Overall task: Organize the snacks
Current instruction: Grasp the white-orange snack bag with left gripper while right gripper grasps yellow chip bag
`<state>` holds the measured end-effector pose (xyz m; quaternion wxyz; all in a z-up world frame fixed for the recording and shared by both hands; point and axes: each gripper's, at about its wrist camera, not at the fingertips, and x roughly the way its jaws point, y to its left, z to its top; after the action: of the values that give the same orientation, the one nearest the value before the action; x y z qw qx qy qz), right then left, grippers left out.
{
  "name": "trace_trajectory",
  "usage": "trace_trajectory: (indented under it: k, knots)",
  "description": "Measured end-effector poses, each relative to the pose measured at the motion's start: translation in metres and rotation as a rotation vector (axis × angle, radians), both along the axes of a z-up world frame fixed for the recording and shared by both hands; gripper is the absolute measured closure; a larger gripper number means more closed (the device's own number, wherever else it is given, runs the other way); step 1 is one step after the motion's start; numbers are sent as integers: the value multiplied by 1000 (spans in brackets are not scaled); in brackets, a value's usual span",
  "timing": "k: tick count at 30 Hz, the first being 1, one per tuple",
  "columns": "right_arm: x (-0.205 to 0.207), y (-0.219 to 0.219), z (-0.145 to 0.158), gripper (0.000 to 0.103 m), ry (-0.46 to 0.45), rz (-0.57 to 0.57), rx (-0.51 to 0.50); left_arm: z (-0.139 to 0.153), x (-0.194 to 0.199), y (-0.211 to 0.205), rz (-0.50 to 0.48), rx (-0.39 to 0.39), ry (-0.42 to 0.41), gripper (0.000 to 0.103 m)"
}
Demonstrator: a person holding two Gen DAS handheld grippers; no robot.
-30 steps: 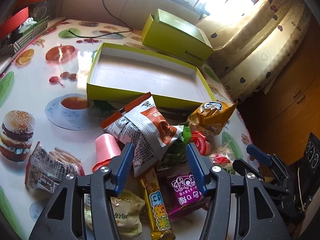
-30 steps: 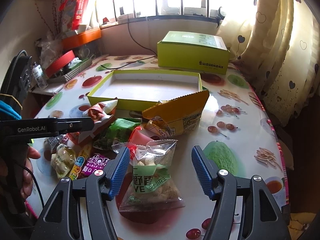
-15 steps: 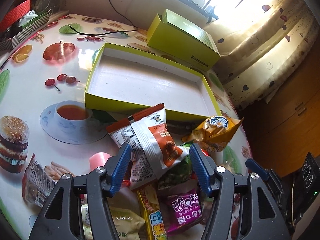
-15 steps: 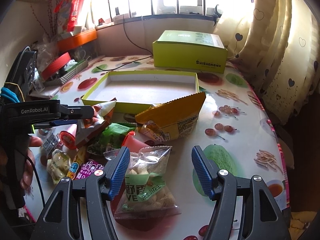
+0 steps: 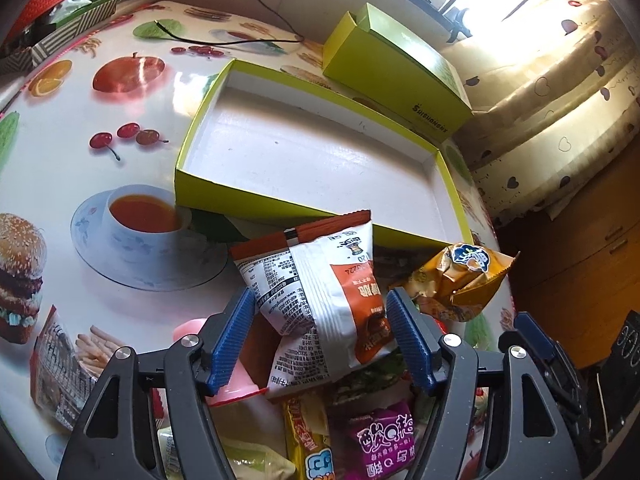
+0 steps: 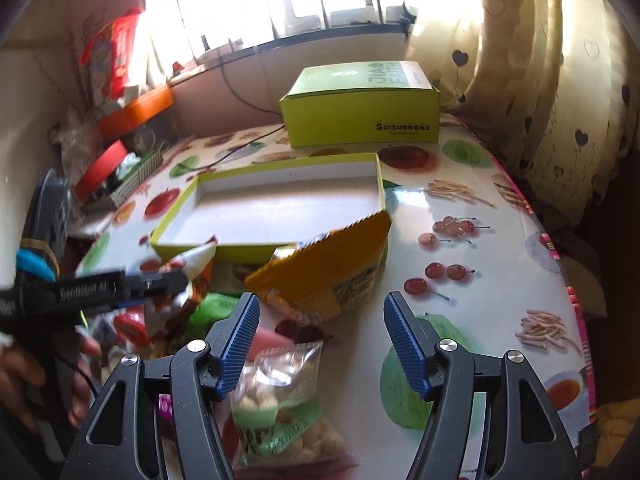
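My left gripper (image 5: 322, 332) hovers over a heap of snacks with its jaws opening. A white-and-orange packet (image 5: 320, 300) lies between the blue pads (image 5: 236, 336), and they do not press on it. From the right wrist view, the left gripper (image 6: 160, 280) reaches over that packet (image 6: 196, 276). My right gripper (image 6: 322, 340) is open above a clear bag of nuts (image 6: 280, 412) that lies by its left finger. A yellow packet (image 6: 332, 272) leans just ahead of it. Beyond the heap sits the shallow green tray (image 5: 312, 152) (image 6: 280, 204), with nothing in it.
A closed green box (image 5: 400, 80) (image 6: 360, 108) stands behind the tray. A purple packet (image 5: 380, 440), a yellow bar (image 5: 312, 440), a pink cup (image 5: 236, 380) and an orange-yellow packet (image 5: 460, 280) lie in the heap. A black cable (image 5: 240, 42) crosses the table's far side. Curtains hang at the right.
The left gripper's jaws have widened around the white-and-orange packet while moving closer to it and the tray. The right gripper has shifted forward, so the clear bag now lies lower between its fingers.
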<state>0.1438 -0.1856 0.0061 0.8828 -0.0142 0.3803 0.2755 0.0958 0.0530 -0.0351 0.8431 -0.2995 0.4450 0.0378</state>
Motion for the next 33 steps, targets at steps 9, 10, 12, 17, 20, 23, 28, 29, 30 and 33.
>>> trace_trajectory:
  k: [9,10,12,17,20,23,28,29,30,33]
  knots:
    - [43,-6,2,36,106,-121,160,-2,3,-4,-37,43,-14,34]
    - [47,-4,0,36,115,-130,154,-3,4,-4,-41,45,-13,34]
    - [53,-1,-5,36,143,-135,149,-6,6,-6,-54,51,-5,35]
    - [59,2,-21,35,211,-130,121,-7,6,-13,-78,100,-7,36]
    - [56,-4,-23,33,229,-130,119,-8,6,-14,-93,109,-6,42]
    - [56,-11,-26,33,277,-139,137,-8,4,-16,-112,117,-11,43]
    - [59,-13,-34,32,351,-136,187,-8,4,-18,-126,133,-16,44]
    - [61,-13,-36,32,368,-136,201,-8,5,-18,-128,137,-17,44]
    - [63,-13,-38,32,389,-137,213,-8,6,-18,-131,141,-17,44]
    - [67,-15,-46,32,462,-135,270,-8,6,-19,-137,147,-20,45]
